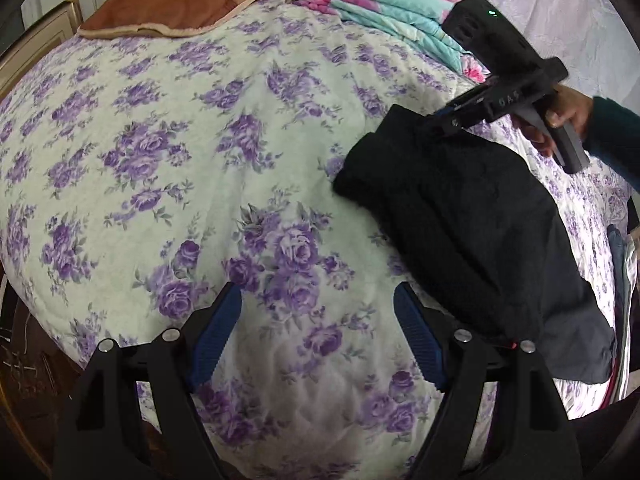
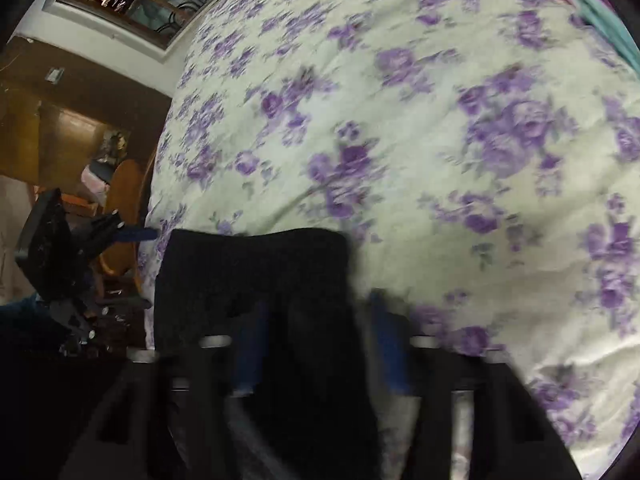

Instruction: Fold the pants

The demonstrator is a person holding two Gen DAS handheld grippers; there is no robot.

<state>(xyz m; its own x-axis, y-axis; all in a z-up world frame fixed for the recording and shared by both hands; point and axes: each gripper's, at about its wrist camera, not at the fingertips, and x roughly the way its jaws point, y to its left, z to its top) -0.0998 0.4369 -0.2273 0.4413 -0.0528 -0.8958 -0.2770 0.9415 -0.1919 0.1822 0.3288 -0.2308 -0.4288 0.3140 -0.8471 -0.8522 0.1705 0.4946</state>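
Black pants bunched on floral bedspread, near its right edge, partly folded over. Right gripper down at pants' far end w/ cloth between blue pads, prob. clenched on a fold to drag it across; too blurred to be sure. Left gripper spread wide, empty, over bare spread just left of pants, likely waiting to pin or smooth. Count: 1 pants, 2 grippers, 1 folded quilt beyond pants, 1 brown pillow.
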